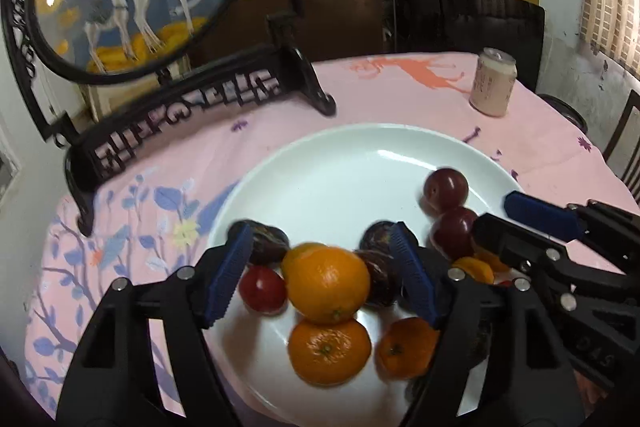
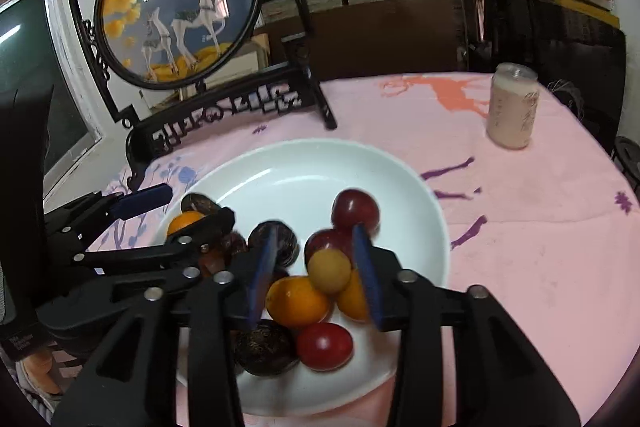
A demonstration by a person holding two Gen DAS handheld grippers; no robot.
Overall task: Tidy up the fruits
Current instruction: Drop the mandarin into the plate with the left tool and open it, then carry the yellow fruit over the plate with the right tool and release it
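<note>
A white plate (image 1: pixel 340 179) (image 2: pixel 288 179) on the pink tablecloth holds oranges, red plums and dark passion fruits. My left gripper (image 1: pixel 322 259) is open over the plate's near side. A large orange (image 1: pixel 328 283) lies between its blue pads, apart from both, on top of another orange (image 1: pixel 330 351). My right gripper (image 2: pixel 316 255) is open over the same pile, with a small yellow fruit (image 2: pixel 330 271) between its pads. Two red plums (image 2: pixel 356 213) (image 1: pixel 446 187) lie just beyond. Each gripper shows in the other's view: the right gripper (image 1: pixel 494 213) and the left gripper (image 2: pixel 200 205).
A pale drink can (image 1: pixel 492 87) (image 2: pixel 512 107) stands at the far right of the table. A round embroidered screen on a black carved stand (image 1: pixel 192 103) (image 2: pixel 224 107) stands behind the plate on the left. Dark chairs and shelves lie beyond the table's edge.
</note>
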